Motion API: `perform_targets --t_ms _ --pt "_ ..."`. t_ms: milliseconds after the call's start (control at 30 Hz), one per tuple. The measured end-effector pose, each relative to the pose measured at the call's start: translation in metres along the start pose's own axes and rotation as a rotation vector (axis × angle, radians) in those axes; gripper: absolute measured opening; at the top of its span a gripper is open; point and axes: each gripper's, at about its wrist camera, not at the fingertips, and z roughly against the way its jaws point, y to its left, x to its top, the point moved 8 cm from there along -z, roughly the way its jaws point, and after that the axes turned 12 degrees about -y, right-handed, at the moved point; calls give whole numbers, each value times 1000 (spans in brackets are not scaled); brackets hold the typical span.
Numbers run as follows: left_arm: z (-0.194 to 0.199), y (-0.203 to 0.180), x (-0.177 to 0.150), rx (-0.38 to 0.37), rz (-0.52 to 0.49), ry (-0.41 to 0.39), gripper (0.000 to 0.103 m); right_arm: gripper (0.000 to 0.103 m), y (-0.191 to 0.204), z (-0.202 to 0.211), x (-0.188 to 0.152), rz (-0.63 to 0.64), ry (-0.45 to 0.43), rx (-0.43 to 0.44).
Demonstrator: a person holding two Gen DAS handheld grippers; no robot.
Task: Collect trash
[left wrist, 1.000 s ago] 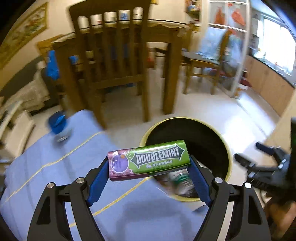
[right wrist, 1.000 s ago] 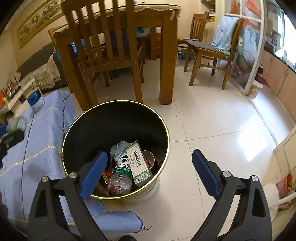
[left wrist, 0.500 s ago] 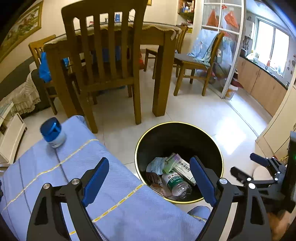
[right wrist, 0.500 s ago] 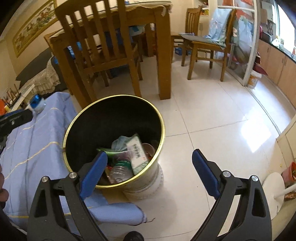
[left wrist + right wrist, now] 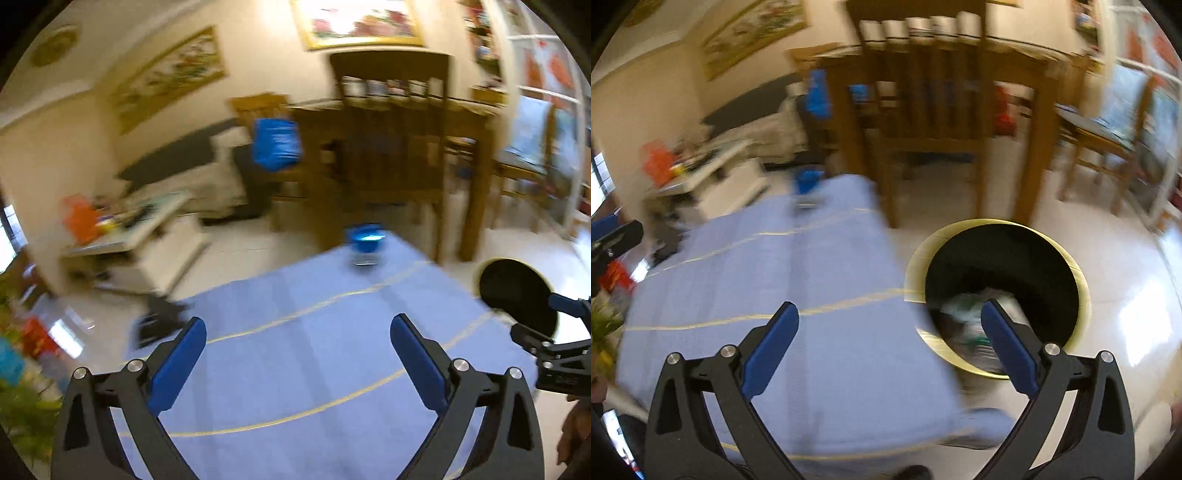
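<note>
A black trash bin with a gold rim stands on the floor beside a table with a blue cloth; trash lies inside it. The bin also shows at the right edge of the left wrist view. A blue-capped jar stands at the far end of the cloth and shows blurred in the right wrist view. My left gripper is open and empty above the cloth. My right gripper is open and empty over the cloth's edge, next to the bin.
A wooden chair and dining table stand behind the cloth-covered table. A low white shelf with clutter is at the left. More chairs stand at the right on the tiled floor.
The left gripper let the Doublemint pack drop into the bin, then swung left over the cloth. The right gripper also turned left. Both views are motion-blurred now.
</note>
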Motion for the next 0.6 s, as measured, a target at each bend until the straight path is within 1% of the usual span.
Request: perform_targets --t_ms 67,133,200,233,300,400,500,600 --pt "9 36 -6 60 44 6 96 97 54 2 8 32 -7 89" --pt "17 65 -13 95 82 27 96 97 95 5 16 49 -15 158" --pt "27 91 -20 141 122 43 96 97 140 11 28 71 -28 210" --pt "32 101 -21 151 148 45 96 97 153 13 34 76 -30 222" --pt "47 118 -25 146 209 35 96 97 183 21 47 74 -46 241" --pt "64 130 -28 150 232 15 96 98 211 38 62 46 -92 279" --pt "76 135 -34 132 244 6 96 98 226 51 67 39 -120 301" --pt "80 142 -42 127 257 3 96 98 228 61 66 72 -138 270"
